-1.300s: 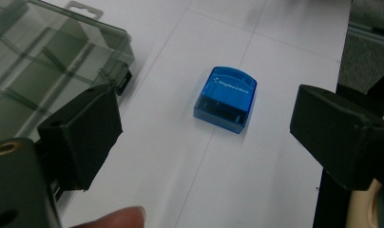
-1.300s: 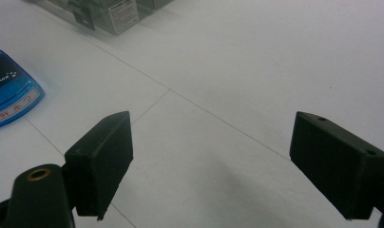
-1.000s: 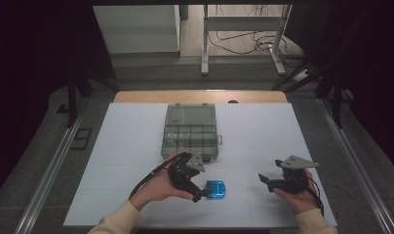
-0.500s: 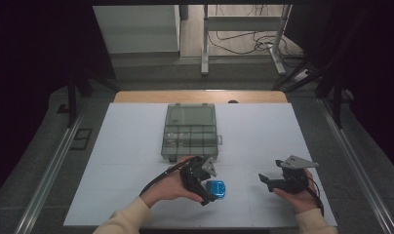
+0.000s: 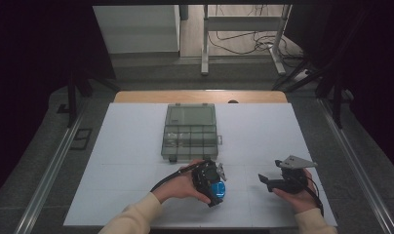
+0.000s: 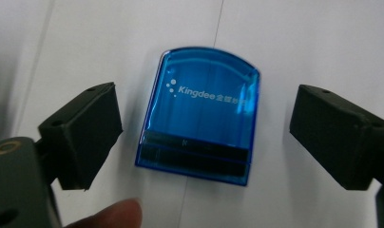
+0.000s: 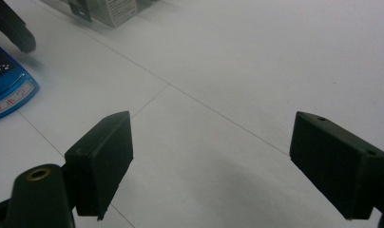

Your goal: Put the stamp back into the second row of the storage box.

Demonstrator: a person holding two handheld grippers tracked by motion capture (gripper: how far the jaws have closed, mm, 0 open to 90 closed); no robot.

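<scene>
Two black jaws of my left tool [image 6: 199, 137] had just been closing, unclenched astride the blue box [image 6: 199, 123]; my right tool [image 5: 278, 183], released, waited well right of that box.

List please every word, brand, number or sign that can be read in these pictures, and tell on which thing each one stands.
"Kingdee", white, beside a cluster of white dots: on the blue translucent case, which lies between the open jaws of the left gripper.
White characters after "Kingdee": too blurred to read.
Red marks on the case's white strip, in the right gripper view: too small to read.
Label on the clear compartment box: blurred, not readable.
</scene>
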